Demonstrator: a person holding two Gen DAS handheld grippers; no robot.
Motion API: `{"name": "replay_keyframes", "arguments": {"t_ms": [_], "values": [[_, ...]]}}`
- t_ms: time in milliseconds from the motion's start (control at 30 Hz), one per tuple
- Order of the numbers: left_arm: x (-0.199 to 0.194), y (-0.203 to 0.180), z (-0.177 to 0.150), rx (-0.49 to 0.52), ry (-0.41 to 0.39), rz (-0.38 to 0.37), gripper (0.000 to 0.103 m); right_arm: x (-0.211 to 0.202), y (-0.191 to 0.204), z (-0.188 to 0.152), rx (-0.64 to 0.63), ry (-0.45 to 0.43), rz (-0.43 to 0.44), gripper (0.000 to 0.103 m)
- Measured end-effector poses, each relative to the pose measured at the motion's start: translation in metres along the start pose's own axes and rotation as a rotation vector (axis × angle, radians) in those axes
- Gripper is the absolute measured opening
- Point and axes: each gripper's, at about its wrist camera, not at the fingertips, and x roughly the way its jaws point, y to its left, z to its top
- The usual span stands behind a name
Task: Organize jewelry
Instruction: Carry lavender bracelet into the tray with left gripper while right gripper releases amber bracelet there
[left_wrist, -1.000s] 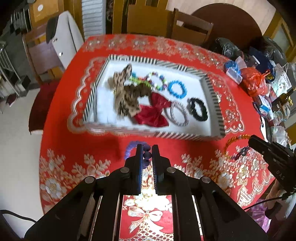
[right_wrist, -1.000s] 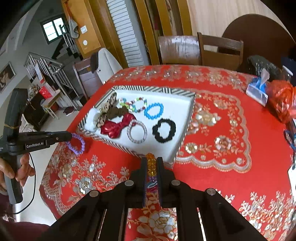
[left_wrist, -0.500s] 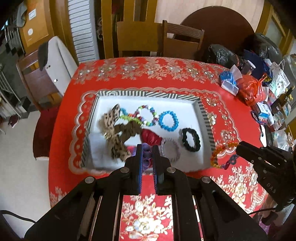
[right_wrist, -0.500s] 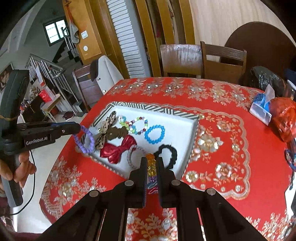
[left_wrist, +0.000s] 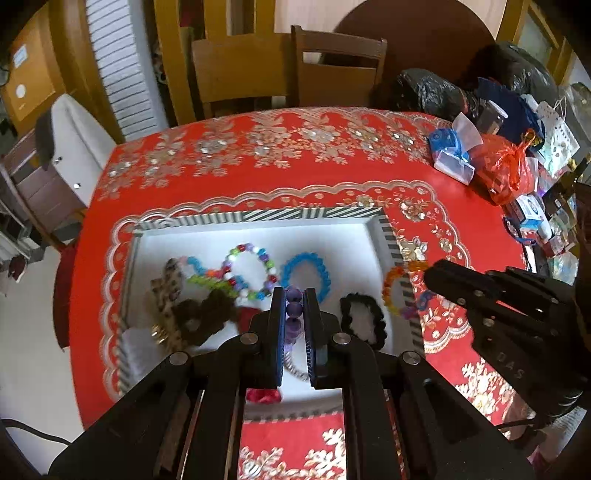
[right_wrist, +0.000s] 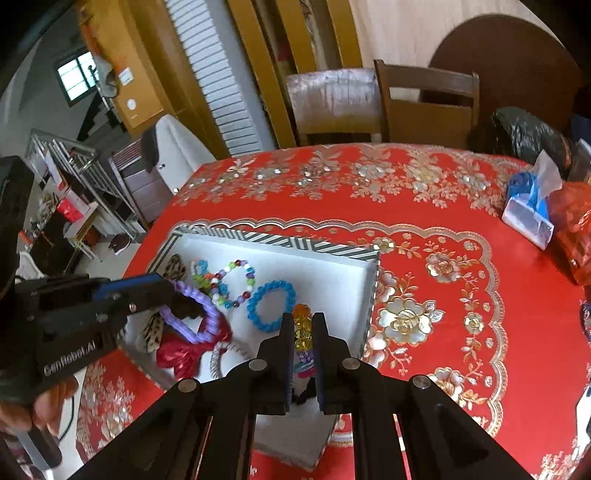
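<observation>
The left gripper (left_wrist: 294, 295) is clamped on a purple bead bracelet (right_wrist: 195, 314), which hangs from its tips above the near left part of the white tray (left_wrist: 258, 218). The right gripper (right_wrist: 303, 325) is clamped on a multicoloured bead bracelet (left_wrist: 397, 288) with amber, orange and purple beads; in the left wrist view that bracelet hangs over the tray's right striped rim. The tray sits on a red tablecloth (right_wrist: 443, 192) with gold flowers. Inside the tray, a blue bracelet (left_wrist: 306, 271) lies near the middle, with a bracelet of mixed beads (left_wrist: 251, 271) just beside it on the left. A black scrunchie (left_wrist: 364, 321) lies toward the tray's right rim, and a leopard-print bow (left_wrist: 168, 291) and a brown scrunchie (left_wrist: 207, 314) lie at the left end. A red bow (right_wrist: 181, 354) and a silver bangle (right_wrist: 225, 356) lie near the tray's front edge, under the purple bracelet in the right wrist view.
</observation>
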Motion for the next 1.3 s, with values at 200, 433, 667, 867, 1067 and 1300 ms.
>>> {"name": "replay_keyframes", "arguments": {"t_ms": [200,433,667,867,1067,1300], "values": [[0.032,0.007,0.01,-0.017,0.046,-0.033,0.008,0.028,0.003,0.013,0.019,0.037,0.041,0.009],[0.081,0.044,0.0,-0.074,0.137,0.033,0.008,0.075,-0.002,0.026,0.008,0.107,-0.002,0.009],[0.099,0.059,-0.003,-0.099,0.166,0.041,0.008,0.109,-0.012,0.036,-0.051,0.152,-0.179,0.009],[0.105,0.053,-0.008,-0.08,0.173,0.047,0.008,0.122,-0.012,0.032,-0.08,0.187,-0.223,0.009],[0.103,0.054,-0.009,-0.078,0.165,0.073,0.009,0.111,-0.011,0.022,-0.048,0.172,-0.185,0.013],[0.087,0.056,-0.014,-0.094,0.141,0.108,0.04,0.07,0.002,0.005,0.002,0.1,-0.111,0.023]]}}
